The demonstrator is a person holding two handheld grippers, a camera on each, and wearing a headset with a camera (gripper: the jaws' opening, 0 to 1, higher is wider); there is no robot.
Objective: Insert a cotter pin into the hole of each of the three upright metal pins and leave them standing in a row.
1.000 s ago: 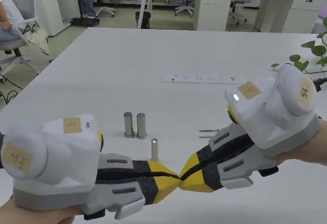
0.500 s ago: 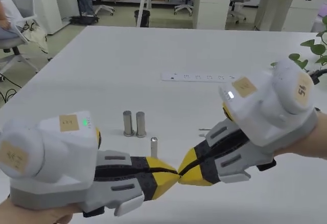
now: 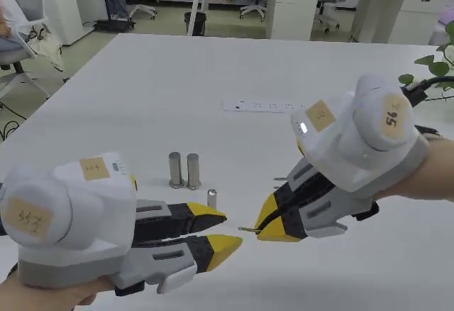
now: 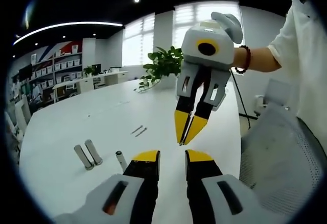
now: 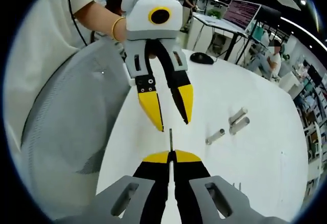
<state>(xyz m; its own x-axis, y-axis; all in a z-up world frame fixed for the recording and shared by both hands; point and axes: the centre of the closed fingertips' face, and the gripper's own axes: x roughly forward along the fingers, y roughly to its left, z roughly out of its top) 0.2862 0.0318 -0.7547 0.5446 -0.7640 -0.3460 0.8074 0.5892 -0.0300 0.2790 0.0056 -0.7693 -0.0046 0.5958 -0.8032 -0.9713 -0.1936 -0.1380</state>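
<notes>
The left white-and-grey gripper with yellow-tipped black jaws (image 3: 228, 228) hangs low, jaws apart and empty. Just beyond it, three short grey metal pins (image 3: 192, 171) stand upright on the white table (image 3: 213, 77). The matching right gripper (image 3: 259, 230) has its jaws pinched on a thin metal cotter pin (image 5: 170, 138).

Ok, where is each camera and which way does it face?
Head view: from the headset, down at the white workbench, both hands, left gripper, right gripper.
Left gripper view: along its open jaws, facing right gripper.
Right gripper view: along jaws gripping a thin cotter pin, facing left gripper.
All share three grey metal pins.
</notes>
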